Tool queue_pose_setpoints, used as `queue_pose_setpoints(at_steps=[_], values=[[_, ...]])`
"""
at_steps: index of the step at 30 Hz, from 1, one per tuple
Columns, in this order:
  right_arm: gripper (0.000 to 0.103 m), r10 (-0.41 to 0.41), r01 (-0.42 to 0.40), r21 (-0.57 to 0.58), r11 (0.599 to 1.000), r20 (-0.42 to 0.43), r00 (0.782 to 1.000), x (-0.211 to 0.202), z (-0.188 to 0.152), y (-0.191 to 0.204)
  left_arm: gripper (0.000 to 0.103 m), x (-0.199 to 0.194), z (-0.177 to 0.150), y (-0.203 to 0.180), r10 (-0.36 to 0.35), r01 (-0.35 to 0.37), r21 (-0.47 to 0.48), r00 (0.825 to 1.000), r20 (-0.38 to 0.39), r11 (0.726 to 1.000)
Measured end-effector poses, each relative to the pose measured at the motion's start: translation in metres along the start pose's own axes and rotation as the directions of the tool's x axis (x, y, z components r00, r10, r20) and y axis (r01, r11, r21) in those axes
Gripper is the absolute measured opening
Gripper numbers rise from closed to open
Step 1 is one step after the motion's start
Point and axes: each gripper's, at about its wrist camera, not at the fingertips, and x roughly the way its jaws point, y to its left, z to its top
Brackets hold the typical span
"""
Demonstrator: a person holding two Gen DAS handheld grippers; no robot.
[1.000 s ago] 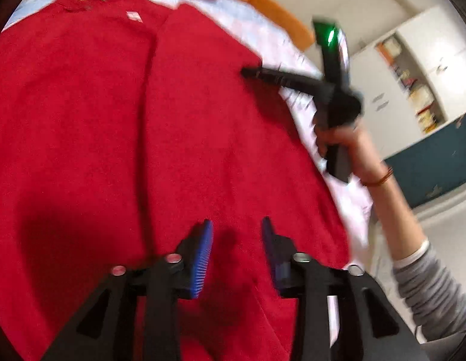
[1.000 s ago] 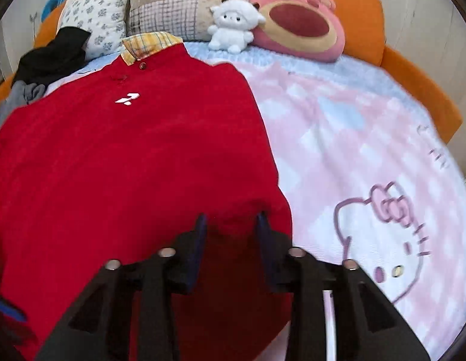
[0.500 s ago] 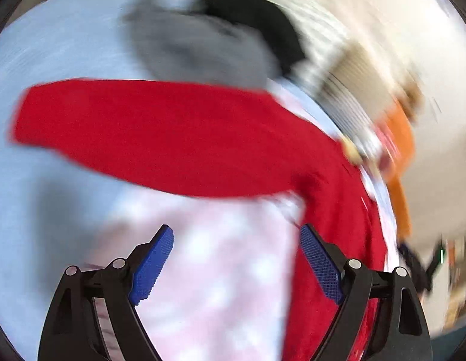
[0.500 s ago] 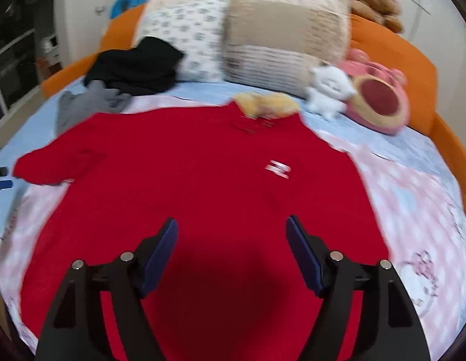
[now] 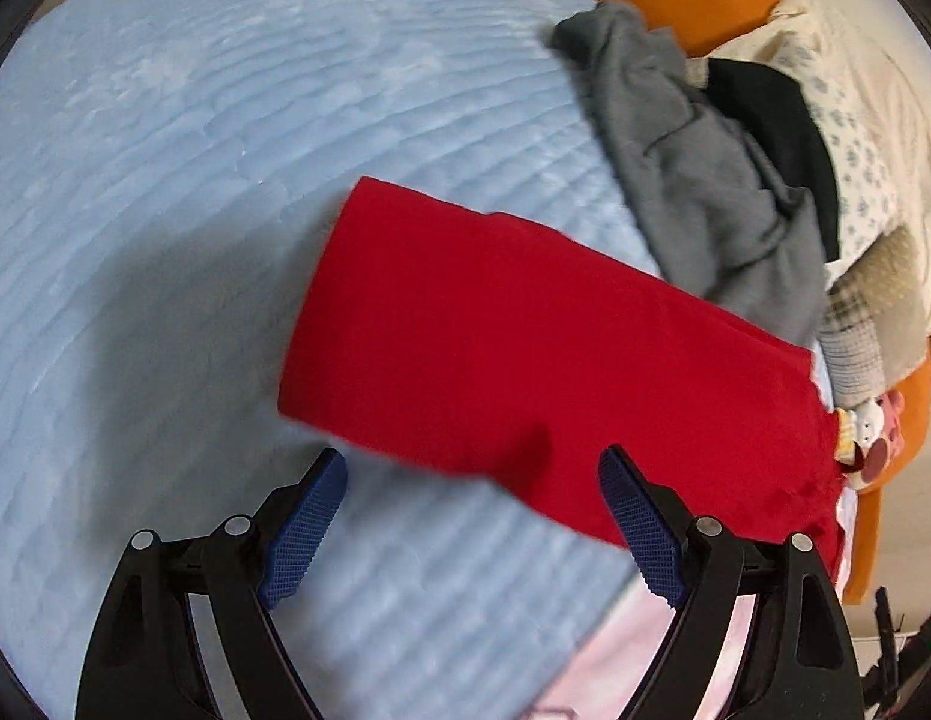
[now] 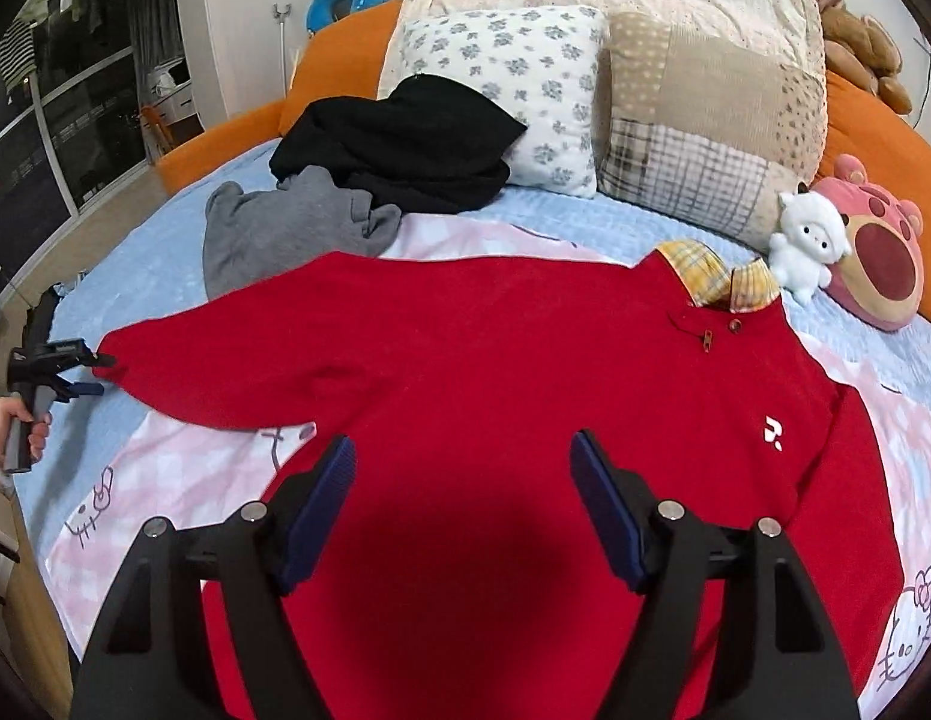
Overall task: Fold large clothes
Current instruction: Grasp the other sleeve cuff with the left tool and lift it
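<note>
Red sweater [image 6: 525, 372] spread flat on bed [image 5: 165, 180], one sleeve [image 5: 465, 348] stretched out sideways. Left gripper [image 5: 471, 480] jaws apart by cuff; right gripper [image 6: 462, 468] jaws apart above hem, gripping nothing.

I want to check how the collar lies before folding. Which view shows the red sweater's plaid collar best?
The right wrist view: the plaid collar lies open atop the red sweater, sharp and unobstructed. The left wrist view shows mostly the sleeve; the collar there is too small to tell.

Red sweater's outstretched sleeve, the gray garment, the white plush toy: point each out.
red sweater's sleeve [image 5: 465, 324], left wrist view, middle of sleeve.
gray garment [image 6: 267, 234], right wrist view, crumpled middle.
white plush toy [image 6: 807, 246], right wrist view, its face.
</note>
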Motion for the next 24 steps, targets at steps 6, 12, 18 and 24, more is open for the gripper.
queue_pose_setpoints(at_steps=[6,12,18,24], values=[[0.030,0.042,-0.036,0.109,0.993,-0.044,0.998,0.031,-0.002,-0.008,0.057,-0.001,0.014,-0.001,0.043,-0.045,0.059,0.999,0.031,0.997],[0.030,0.119,-0.102,0.153,0.983,-0.106,0.987,0.073,-0.004,-0.010,0.023,-0.033,0.034,-0.020,-0.014,0.008,0.103,0.998,0.054,0.995],[0.030,0.275,-0.236,0.211,0.949,-0.182,0.944,0.115,0.026,-0.026,0.021,-0.127,0.029,-0.123,-0.136,0.070,0.393,0.980,0.142,0.917],[0.052,0.350,-0.278,0.274,0.921,-0.267,0.898,0.160,0.086,-0.056,0.020,-0.203,-0.033,-0.234,-0.307,0.196,0.644,0.950,0.064,0.740]])
